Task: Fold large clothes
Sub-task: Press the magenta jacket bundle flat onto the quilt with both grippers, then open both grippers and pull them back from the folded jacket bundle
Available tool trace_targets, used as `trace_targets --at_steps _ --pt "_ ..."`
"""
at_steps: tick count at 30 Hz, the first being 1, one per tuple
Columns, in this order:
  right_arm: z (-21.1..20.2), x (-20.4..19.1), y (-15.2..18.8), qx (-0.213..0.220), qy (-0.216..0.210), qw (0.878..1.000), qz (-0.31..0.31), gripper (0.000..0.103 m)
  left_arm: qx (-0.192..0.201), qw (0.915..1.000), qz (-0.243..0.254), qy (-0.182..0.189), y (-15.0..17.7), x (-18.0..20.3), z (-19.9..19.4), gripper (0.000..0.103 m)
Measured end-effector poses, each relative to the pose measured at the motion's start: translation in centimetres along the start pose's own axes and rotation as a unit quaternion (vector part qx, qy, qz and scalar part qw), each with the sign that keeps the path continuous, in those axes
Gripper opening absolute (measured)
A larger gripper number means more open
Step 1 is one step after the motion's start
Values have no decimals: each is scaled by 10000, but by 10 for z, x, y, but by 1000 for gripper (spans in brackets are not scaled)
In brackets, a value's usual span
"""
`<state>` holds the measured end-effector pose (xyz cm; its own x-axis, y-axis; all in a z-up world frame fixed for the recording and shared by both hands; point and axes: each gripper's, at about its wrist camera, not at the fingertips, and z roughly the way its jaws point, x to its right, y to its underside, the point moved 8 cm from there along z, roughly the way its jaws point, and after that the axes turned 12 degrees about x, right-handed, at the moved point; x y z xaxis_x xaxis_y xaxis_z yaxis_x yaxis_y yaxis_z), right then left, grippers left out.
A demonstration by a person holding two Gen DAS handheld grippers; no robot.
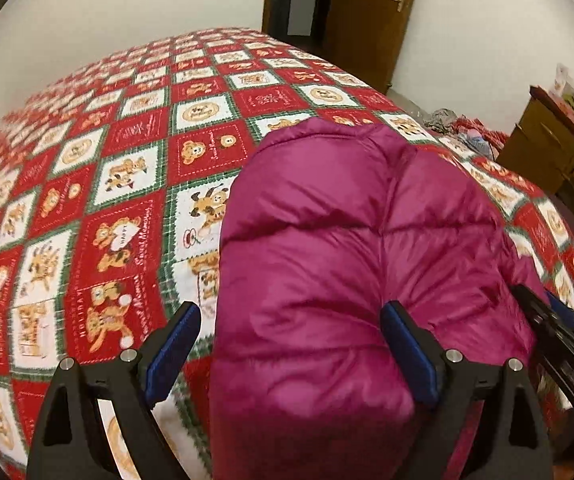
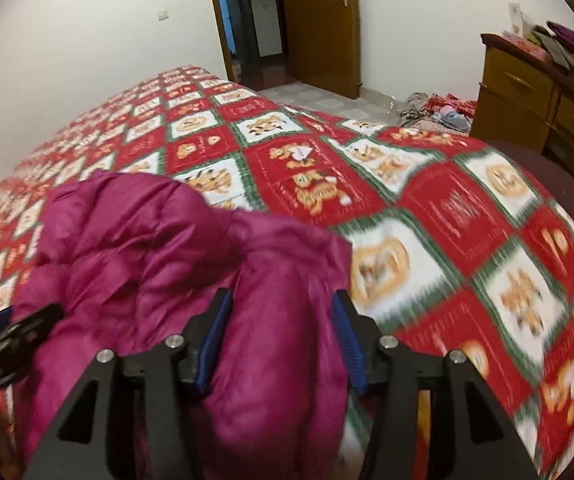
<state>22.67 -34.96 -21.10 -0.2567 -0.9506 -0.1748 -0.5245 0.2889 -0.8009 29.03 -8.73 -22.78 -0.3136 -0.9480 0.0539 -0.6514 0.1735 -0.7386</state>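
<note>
Already folded into a bundle on the bed (image 1: 87,184), magenta down jacket (image 1: 327,240) between half-open right fingers (image 2: 343,340) and wide-open left fingers (image 1: 183,340), probably released; next, flattening.

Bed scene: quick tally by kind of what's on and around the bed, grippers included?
Magenta puffer jacket: 1
Teddy-bear patchwork bedspread: 1
Grippers: 2, left gripper and right gripper, the jacket's fabric between the jaws of each
Wooden door: 1
Wooden dresser: 1
Pile of clothes on the floor: 1
Total: 7
</note>
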Motion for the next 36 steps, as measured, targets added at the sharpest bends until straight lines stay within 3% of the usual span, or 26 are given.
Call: trace_targets --at_steps 6,14,19,25,36 --pt "-38 -14 17 272 -47 9995 -164 54 48 10000 44 -8 14 0 -27 92" --pt "-58 -19 59 131 -61 9998 -133 56 125 9998 174 -20 37 3 -51 92" --pt "-59 -14 64 -6 -102 9999 12 57 125 9998 139 41 49 1 -66 92" --pt "-79 -9 73 4 -173 9998 114 57 273 9987 427 108 63 3 -87 92" --pt "-111 -10 95 55 -48 9998 -199 62 114 9993 176 307 98 -3 -103 92"
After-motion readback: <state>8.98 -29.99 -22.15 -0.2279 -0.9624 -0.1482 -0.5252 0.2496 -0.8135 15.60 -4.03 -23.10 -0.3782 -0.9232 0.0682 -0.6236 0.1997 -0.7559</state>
